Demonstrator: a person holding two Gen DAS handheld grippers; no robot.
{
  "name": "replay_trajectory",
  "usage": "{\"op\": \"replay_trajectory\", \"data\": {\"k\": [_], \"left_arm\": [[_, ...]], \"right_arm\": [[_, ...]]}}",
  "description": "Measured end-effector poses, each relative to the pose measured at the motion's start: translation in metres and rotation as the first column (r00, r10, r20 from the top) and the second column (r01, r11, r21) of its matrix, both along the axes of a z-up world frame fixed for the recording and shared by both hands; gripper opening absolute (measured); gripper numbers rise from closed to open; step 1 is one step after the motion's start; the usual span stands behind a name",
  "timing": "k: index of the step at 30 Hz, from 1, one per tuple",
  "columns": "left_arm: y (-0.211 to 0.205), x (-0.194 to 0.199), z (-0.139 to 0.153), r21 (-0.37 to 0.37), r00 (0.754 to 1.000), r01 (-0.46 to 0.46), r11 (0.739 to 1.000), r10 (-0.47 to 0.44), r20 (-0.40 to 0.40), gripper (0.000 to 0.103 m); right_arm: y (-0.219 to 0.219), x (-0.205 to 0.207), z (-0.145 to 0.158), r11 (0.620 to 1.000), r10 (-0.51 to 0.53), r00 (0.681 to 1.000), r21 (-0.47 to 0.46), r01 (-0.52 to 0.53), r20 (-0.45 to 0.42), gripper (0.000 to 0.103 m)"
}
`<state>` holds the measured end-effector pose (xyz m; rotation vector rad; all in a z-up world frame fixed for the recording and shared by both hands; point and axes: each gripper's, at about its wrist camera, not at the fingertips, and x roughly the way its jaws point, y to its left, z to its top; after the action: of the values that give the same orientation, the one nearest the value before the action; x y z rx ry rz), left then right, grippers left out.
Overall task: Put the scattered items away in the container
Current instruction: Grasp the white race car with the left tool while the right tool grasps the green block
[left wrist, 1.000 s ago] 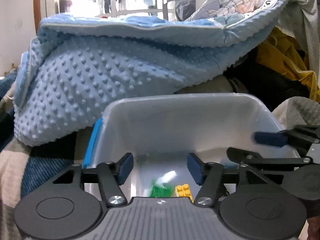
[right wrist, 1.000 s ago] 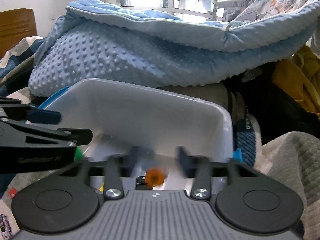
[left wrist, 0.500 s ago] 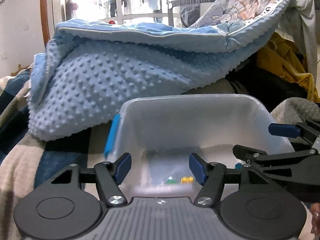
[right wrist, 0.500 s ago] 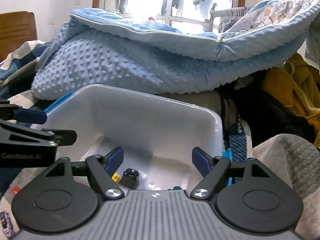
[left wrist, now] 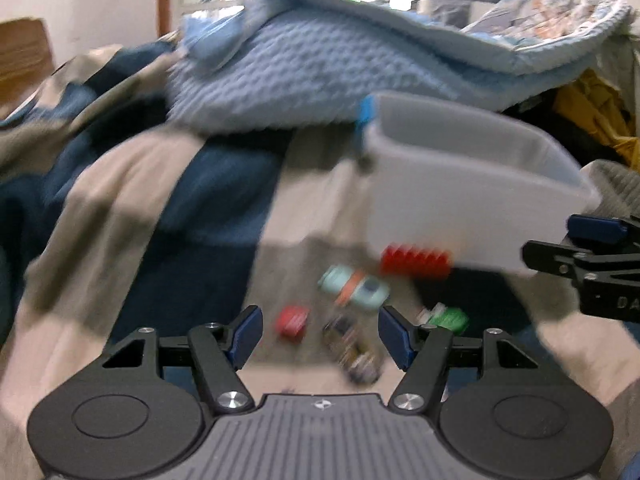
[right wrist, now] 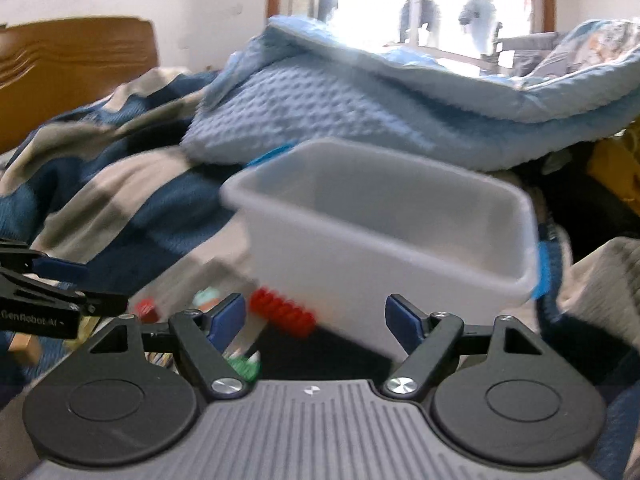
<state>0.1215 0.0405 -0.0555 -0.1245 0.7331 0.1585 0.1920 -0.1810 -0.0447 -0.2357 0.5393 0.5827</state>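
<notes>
A translucent white plastic bin [left wrist: 460,200] with blue clips sits on the plaid bedspread; it also shows in the right wrist view [right wrist: 384,240]. Scattered toys lie in front of it: a long red brick [left wrist: 414,261] [right wrist: 284,312], a mint and orange toy car [left wrist: 354,287], a small red block [left wrist: 293,320], a dark toy car [left wrist: 352,348] and a green brick [left wrist: 448,318] [right wrist: 242,366]. My left gripper [left wrist: 320,334] is open and empty just above the small red block and dark car. My right gripper [right wrist: 316,318] is open and empty before the bin's near wall.
A dotted light-blue blanket [left wrist: 320,72] is heaped behind the bin. Yellow and dark clothes [left wrist: 592,112] lie at the right. A grey knitted cloth [right wrist: 600,280] is beside the bin. A wooden headboard [right wrist: 72,64] stands at the far left. The views are motion-blurred.
Both grippers have pulled back from over the bin and swung left and down. The toys on the bedspread in front of the bin have come into view. Both stay open.
</notes>
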Motion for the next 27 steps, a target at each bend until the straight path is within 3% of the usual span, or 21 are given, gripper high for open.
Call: {"op": "replay_trajectory", "data": {"k": [7,16,21,24,27], "left_arm": [[0.008,-0.029,-0.032,-0.036,0.998,-0.032,0.999,0.030,-0.056,0.068],[-0.011,-0.015,-0.055,-0.134,0.993,-0.084,0.987,0.072,-0.094,0.068],[-0.026,0.005,-0.062,-0.085,0.972,-0.206,0.975,0.194,-0.133,0.068],[-0.033,0.001,-0.066,-0.036,0.975,-0.187,0.982,0.181,-0.130,0.067],[-0.027,-0.008,-0.070,-0.035,0.980,-0.157,0.987,0.152,-0.129,0.062]], "right_arm": [[0.018,-0.023,-0.028,0.999,0.046,0.998,-0.011,-0.047,-0.051,0.080],[0.025,-0.034,-0.041,0.999,0.034,0.999,-0.025,-0.035,-0.033,0.079],[0.020,-0.026,-0.043,1.000,-0.004,1.000,-0.020,0.004,-0.019,0.079],[0.019,-0.019,-0.047,1.000,-0.012,1.000,-0.029,0.012,-0.015,0.078],[0.020,-0.012,-0.053,1.000,0.009,0.999,-0.018,-0.010,-0.048,0.076]]}}
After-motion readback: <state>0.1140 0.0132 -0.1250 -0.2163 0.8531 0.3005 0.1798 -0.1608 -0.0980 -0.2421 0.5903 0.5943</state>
